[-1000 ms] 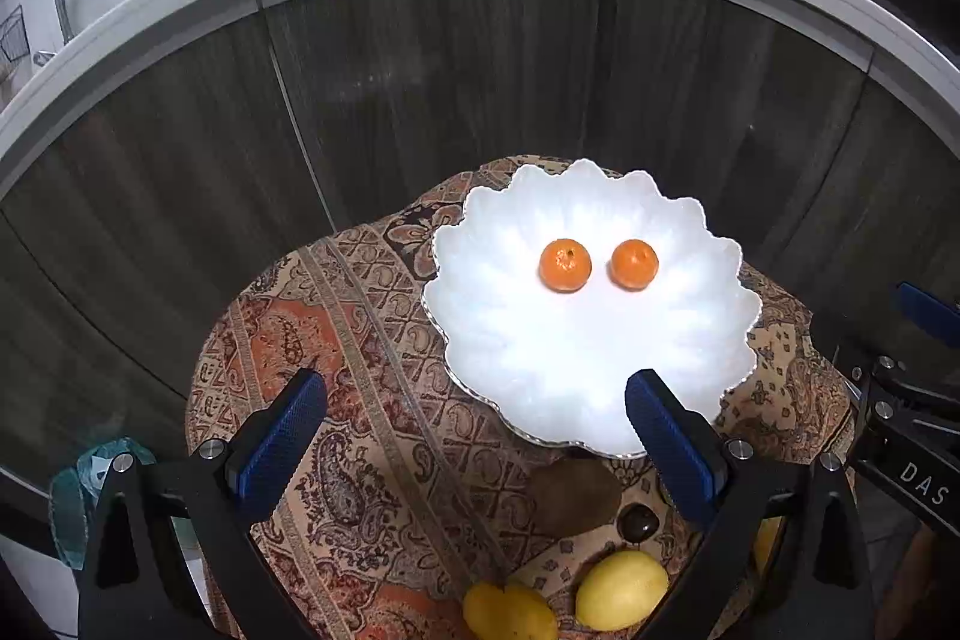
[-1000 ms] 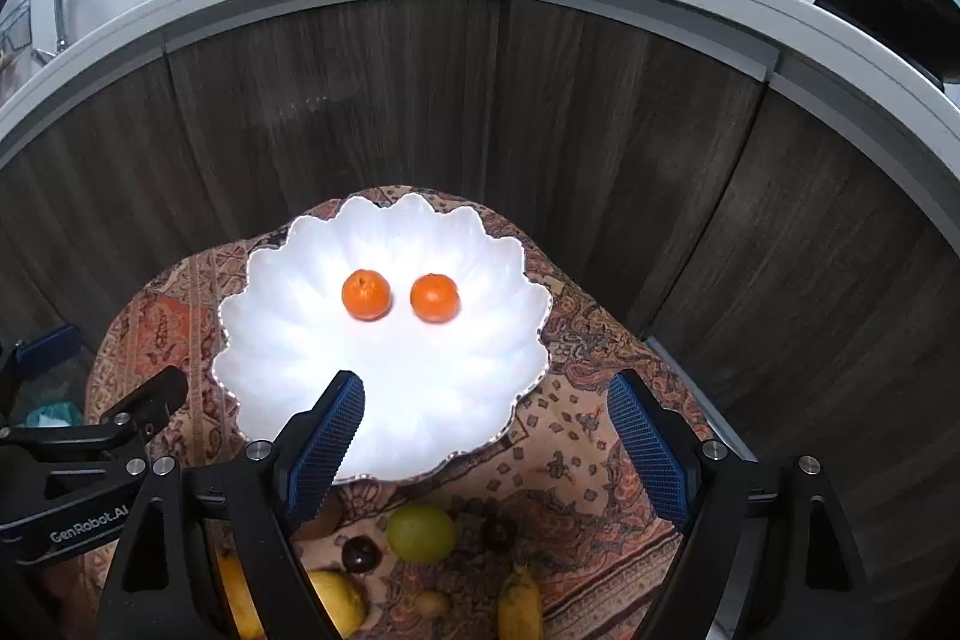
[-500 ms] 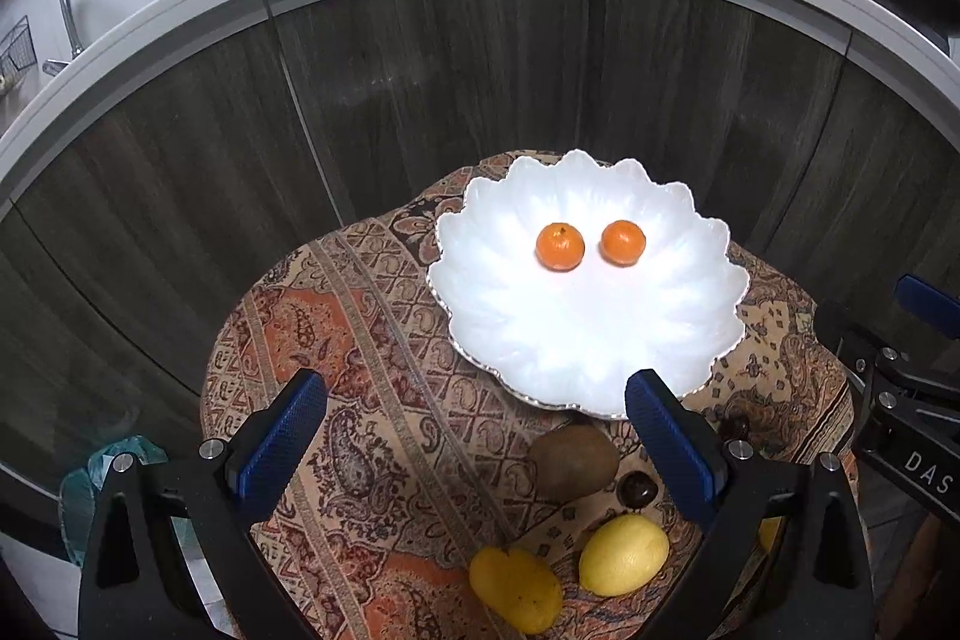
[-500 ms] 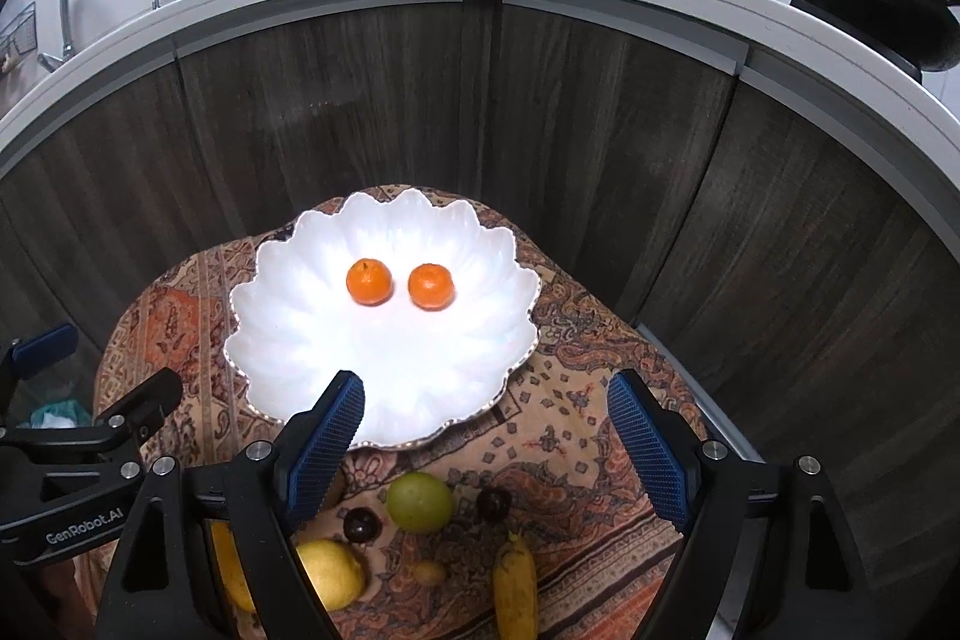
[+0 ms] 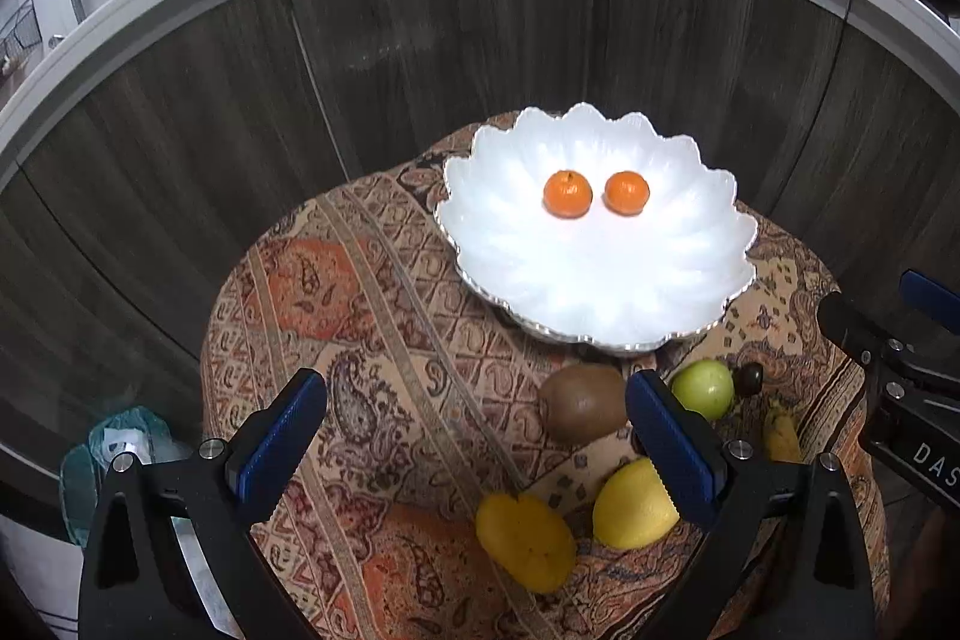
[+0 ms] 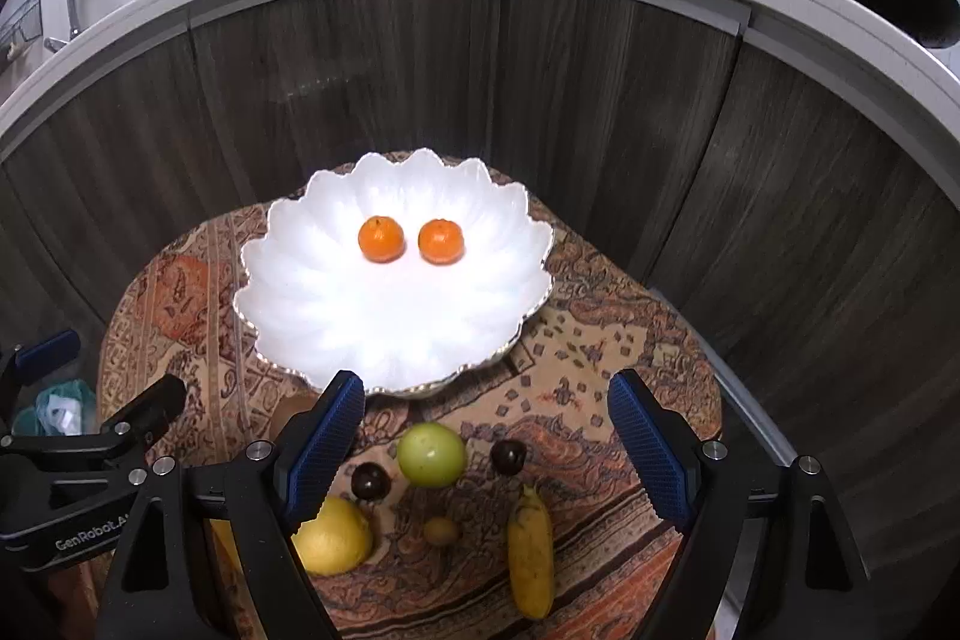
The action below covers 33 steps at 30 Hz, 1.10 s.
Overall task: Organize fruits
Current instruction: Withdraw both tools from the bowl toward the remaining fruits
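The lemon (image 6: 333, 535) and kiwi (image 6: 287, 415) sit partly hidden behind the right hand-held gripper (image 6: 486, 451).

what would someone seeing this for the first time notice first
The eye goes to the white scalloped plate glowing at the far side of the patterned cloth, with two small oranges side by side on it. Next comes the loose fruit on the cloth in front of the plate: a green apple, a lemon, a banana and a kiwi.

glossy white scalloped bowl (image 6: 288, 292) with a metallic-looking rim; woven paisley cloth (image 5: 360, 340), matt; dark wood-grain cabinet doors (image 6: 360, 87); ribbed blue gripper pads (image 6: 645, 451); kiwi (image 5: 582, 403) with dull, fuzzy skin.
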Each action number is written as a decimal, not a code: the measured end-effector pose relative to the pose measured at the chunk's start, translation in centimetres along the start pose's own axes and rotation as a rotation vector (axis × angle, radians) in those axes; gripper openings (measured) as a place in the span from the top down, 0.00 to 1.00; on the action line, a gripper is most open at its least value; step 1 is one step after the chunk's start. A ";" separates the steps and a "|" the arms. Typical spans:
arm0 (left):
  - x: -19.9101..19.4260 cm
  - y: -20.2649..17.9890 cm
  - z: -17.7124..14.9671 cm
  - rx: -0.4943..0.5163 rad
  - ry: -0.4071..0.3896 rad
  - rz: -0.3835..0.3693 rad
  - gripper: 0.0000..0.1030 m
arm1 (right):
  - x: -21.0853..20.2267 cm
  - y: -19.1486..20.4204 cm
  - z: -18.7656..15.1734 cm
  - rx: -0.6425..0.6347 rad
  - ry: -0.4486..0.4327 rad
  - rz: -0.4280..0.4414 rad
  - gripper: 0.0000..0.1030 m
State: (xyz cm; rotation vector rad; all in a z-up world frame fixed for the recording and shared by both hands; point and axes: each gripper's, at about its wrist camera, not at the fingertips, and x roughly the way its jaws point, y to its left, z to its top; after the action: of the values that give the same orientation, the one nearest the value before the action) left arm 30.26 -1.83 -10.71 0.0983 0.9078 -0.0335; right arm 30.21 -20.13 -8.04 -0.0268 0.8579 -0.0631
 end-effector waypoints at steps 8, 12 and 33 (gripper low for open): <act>0.6 0.0 -1.7 -0.025 0.033 0.018 0.02 | 0.7 0.0 -1.8 0.008 0.036 0.006 0.18; 1.2 0.0 -2.6 -0.032 0.052 0.021 0.02 | 1.2 -0.1 -2.6 0.015 0.055 0.007 0.18; 5.1 -0.2 -6.9 -0.095 0.173 0.010 0.02 | 3.6 0.7 -6.8 0.019 0.148 0.029 0.18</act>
State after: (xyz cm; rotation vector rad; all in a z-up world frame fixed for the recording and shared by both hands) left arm 27.94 -1.27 -18.98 0.0176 1.0801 0.0276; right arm 27.39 -19.67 -15.23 0.0086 1.0055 -0.0468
